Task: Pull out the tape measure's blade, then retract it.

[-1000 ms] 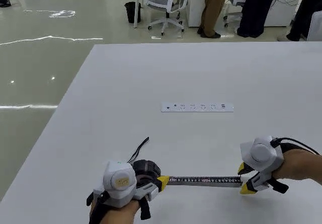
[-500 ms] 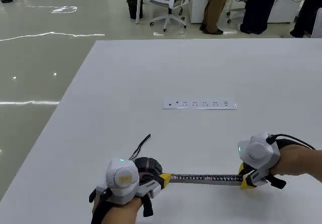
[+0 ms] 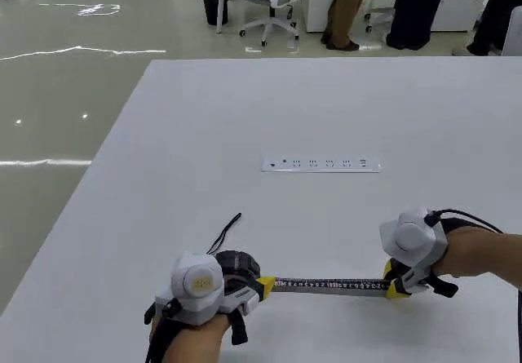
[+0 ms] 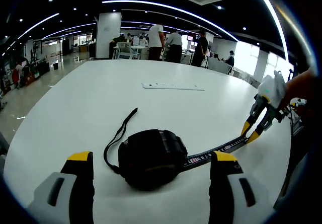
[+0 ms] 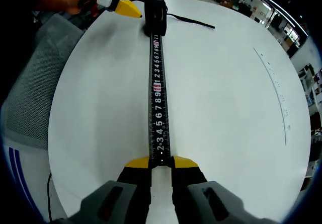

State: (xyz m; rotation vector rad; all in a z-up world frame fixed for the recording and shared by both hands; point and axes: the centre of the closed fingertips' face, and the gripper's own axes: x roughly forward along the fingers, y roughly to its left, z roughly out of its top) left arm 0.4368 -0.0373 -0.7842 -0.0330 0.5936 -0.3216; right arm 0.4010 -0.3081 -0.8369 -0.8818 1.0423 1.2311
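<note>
Pinches the free end of the blade (image 5: 160,93) between the closed jaws of the right gripper (image 5: 161,159). Straddles the black case (image 4: 151,151) with the left gripper (image 4: 152,156), jaws wide apart and touching neither flank. Has the blade lying flat on the white table (image 3: 326,102), stretched between the two. Probably a thin, springy strip: slick and quick to snap back. Best pinched at its very end, with the compact, heavier case squeezed across its flanks.
</note>
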